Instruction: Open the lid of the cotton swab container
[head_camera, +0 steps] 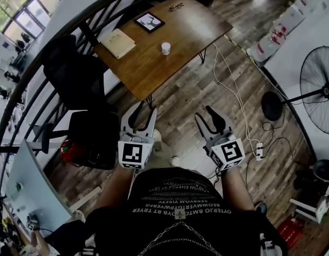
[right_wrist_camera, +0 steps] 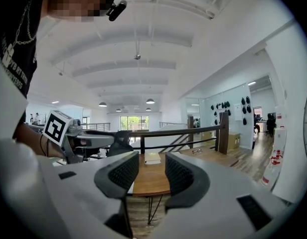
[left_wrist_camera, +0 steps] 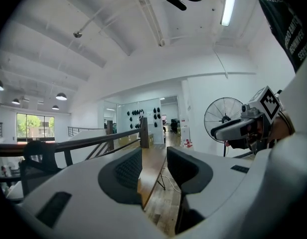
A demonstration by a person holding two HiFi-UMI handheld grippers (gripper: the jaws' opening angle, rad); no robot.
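The cotton swab container is a small white round tub with its lid on, standing near the middle of the wooden table in the head view. Both grippers are held over the floor, well short of the table. My left gripper is open with nothing between its jaws, and the left gripper view shows only table and floor through that gap. My right gripper is also open and empty, pointing level at the table's edge. I cannot make out the container in either gripper view.
On the table lie a tan notebook, a framed picture and a pair of glasses. A black chair stands left of it beside a dark railing. A standing fan, cables and a power strip are at right.
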